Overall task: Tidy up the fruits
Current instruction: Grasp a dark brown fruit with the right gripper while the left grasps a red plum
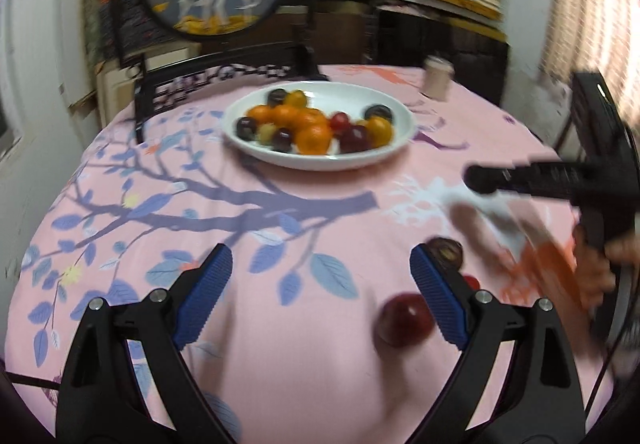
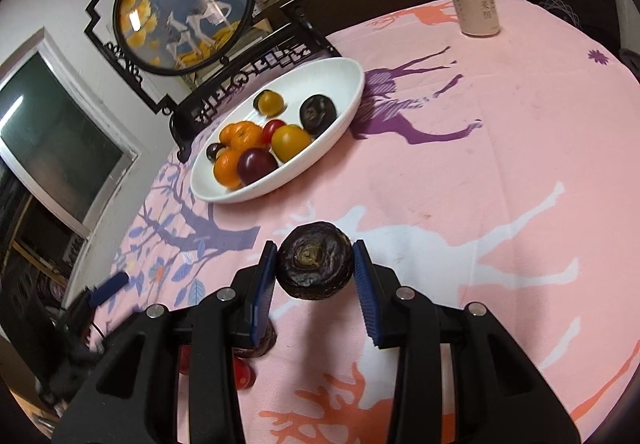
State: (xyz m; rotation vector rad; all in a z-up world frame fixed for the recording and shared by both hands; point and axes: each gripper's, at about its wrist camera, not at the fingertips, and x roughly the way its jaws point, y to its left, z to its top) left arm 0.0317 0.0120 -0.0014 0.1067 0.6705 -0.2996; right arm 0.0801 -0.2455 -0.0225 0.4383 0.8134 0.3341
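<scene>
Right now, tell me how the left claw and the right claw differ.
The left claw stands wide open with nothing between its blue pads; the right claw is shut on a dark wrinkled fruit. The left claw hangs near a loose red fruit on the pink tablecloth; the right claw carries its load. Both face the white bowl.

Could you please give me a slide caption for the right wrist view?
Right tongs clamp a dark wrinkled fruit above the pink tablecloth, fruit bowl beyond.
</scene>
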